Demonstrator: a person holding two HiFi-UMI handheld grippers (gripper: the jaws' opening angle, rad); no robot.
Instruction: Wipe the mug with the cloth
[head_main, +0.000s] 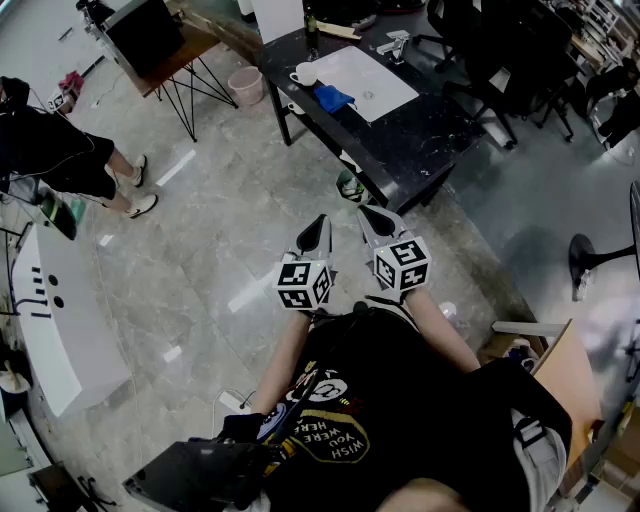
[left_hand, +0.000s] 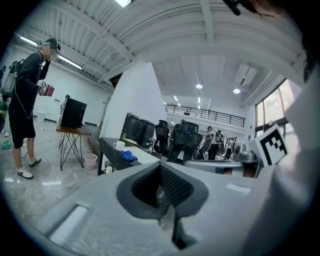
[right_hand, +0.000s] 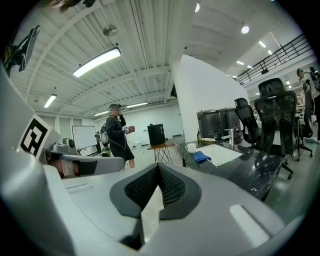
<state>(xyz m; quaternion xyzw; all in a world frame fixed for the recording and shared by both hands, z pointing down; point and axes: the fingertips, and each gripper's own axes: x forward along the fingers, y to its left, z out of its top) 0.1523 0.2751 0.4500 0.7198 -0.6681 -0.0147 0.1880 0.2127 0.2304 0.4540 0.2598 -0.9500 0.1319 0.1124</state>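
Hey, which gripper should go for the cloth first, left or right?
Right, narrowly. The left gripper and right gripper are both shut, empty and far from the table. But the cloth lies right of the mug, on the right gripper's side, leaving the mug for the left.

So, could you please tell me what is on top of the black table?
A white mug with a blue cloth beside it, and a white mat, sit on the black table. Whatever lies beneath the mat is covered.
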